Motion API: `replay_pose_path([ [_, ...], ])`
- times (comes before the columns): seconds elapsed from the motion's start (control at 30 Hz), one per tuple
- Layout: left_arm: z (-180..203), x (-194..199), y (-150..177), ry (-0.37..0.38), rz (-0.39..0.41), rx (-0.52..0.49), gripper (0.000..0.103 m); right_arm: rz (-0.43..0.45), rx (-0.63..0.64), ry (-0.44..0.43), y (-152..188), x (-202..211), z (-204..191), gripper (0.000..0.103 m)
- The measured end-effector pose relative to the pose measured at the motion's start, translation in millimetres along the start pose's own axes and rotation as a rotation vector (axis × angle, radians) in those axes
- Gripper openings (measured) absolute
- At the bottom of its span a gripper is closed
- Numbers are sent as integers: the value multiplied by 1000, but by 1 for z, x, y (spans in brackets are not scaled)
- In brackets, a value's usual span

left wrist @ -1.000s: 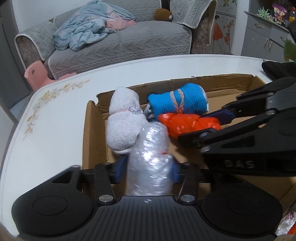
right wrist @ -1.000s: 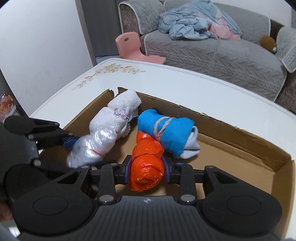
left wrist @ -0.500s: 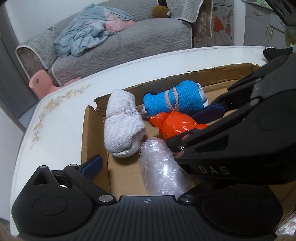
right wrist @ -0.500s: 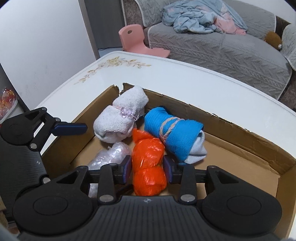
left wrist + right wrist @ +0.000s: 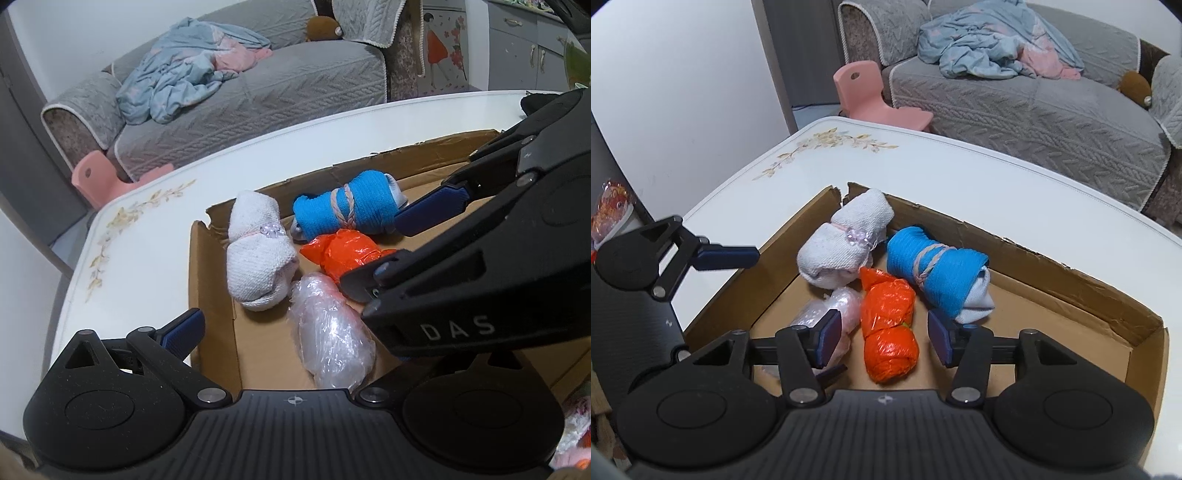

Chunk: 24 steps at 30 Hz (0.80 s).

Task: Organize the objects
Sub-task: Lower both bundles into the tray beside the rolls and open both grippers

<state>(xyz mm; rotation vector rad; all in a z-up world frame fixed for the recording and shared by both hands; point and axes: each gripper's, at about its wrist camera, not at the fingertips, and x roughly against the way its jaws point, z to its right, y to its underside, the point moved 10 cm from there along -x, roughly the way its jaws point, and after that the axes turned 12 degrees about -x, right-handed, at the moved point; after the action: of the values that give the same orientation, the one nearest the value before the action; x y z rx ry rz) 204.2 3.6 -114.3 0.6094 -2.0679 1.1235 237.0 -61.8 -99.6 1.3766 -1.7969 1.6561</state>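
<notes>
My right tool (image 5: pixel 882 338) has just let go of the orange roll (image 5: pixel 888 328), fingers spread either side. My left tool (image 5: pixel 280 332) is open too, off the clear roll (image 5: pixel 330 332); both rolls now lie in the box (image 5: pixel 1034 258).

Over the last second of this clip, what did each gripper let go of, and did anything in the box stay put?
The left gripper opened first, dropping the clear plastic bundle into the cardboard box, and pulled back. The right gripper then opened off the orange bundle, which now lies free between its fingers. The white cloth roll and blue roll stayed where they were.
</notes>
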Motion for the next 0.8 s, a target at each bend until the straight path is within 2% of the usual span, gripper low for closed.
replay_pose_path([
  [0.8,-1,50,9,16,33,-33,102,41,96,-11,6,43,-20,69],
])
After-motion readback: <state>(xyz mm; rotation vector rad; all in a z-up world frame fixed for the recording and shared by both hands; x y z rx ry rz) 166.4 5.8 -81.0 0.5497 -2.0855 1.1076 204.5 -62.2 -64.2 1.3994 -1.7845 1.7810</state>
